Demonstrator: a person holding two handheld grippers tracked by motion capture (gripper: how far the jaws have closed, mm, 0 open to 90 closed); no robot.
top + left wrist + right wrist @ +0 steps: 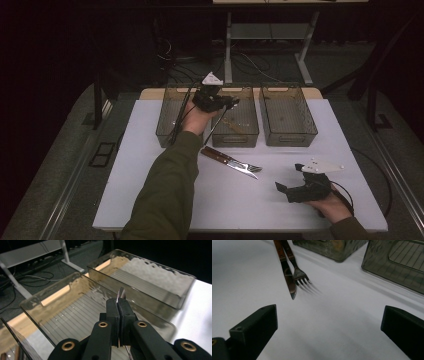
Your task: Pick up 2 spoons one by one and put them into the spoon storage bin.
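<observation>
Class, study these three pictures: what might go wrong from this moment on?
1. The left tool pinches a thin metal utensil by its edge over the middle bin; it might slip or swing out.
2. Dropped carelessly, it may hit the bin's rim.
3. The knife and fork lie touching, so gripping one might drag the other.

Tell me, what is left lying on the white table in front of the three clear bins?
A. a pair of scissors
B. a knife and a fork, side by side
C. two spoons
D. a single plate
B: a knife and a fork with wooden handles lie side by side on the white table, in front of the middle bin.
</observation>
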